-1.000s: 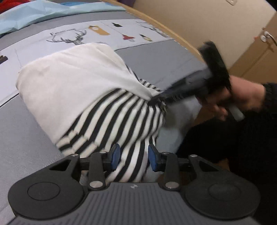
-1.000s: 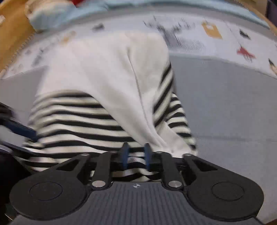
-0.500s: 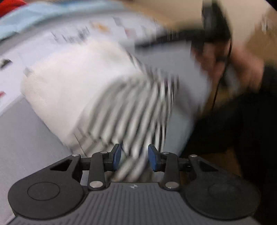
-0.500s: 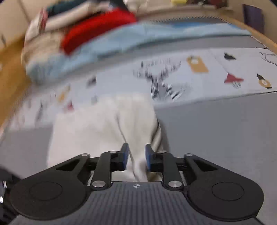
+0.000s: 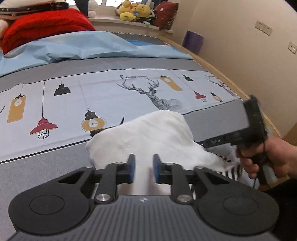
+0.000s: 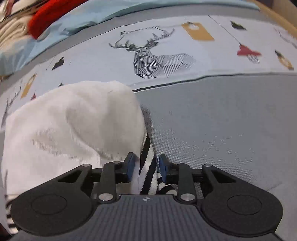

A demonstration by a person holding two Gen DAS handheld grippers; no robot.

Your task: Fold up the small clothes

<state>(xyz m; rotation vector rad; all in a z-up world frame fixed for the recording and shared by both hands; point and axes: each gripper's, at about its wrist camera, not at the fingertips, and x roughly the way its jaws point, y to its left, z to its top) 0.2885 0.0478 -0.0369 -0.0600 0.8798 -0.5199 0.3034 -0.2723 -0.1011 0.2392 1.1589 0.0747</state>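
Lying low centre of both frames on the grey bedspread (image 6: 222,120), the white-and-striped garment (image 5: 148,135) looks soft, light and floppy, best pinched at its hem; left gripper (image 5: 142,171) gapes empty; right gripper (image 6: 145,167) straddles the striped edge, jaws apart.

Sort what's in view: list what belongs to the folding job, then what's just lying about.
Job:
- white and striped garment
- left gripper, jaws apart
- right gripper, jaws apart
- printed bed cover as work surface

Lying about:
- red blanket
- light blue sheet
- plush toys
- purple bag
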